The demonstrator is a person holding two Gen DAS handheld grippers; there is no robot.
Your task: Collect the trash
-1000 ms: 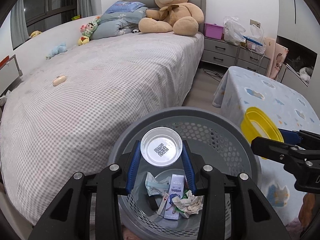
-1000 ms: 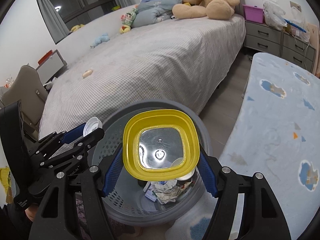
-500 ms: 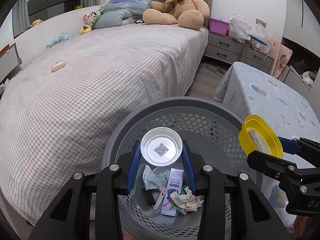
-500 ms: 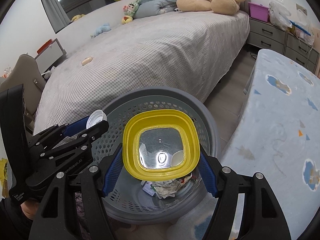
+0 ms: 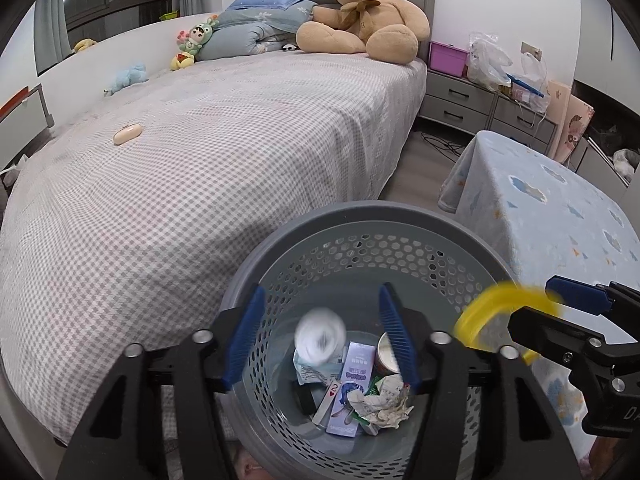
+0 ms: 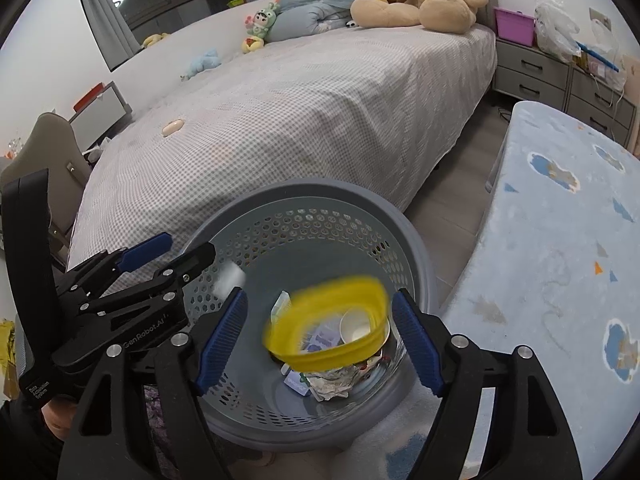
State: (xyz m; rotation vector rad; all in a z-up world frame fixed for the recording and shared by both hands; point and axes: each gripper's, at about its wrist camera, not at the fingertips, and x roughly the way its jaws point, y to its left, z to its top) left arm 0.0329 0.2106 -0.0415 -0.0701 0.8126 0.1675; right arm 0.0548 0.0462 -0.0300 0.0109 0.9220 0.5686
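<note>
A grey perforated trash basket (image 5: 400, 248) (image 6: 320, 204) stands on the floor beside the bed, with crumpled paper (image 5: 380, 404), a small carton (image 5: 350, 388) and a cup inside. My left gripper (image 5: 320, 336) is open above it; a small round white lid (image 5: 320, 336) (image 6: 230, 280) falls blurred between its fingers. My right gripper (image 6: 320, 336) is open above the basket; a yellow-rimmed clear lid (image 6: 332, 332) (image 5: 500, 312) falls tilted and blurred between its fingers. Each gripper shows in the other's view, the right (image 5: 576, 316) and the left (image 6: 168, 256).
A bed with a grey checked cover (image 5: 200, 168) lies left of the basket, with a big teddy bear (image 5: 360, 12) and small toys. A low table with a blue patterned cloth (image 5: 560, 216) stands to the right. Grey drawers (image 5: 460, 100) line the back wall.
Both grippers have opened. The white lid and the yellow-rimmed lid have left the fingers and are dropping into the basket.
</note>
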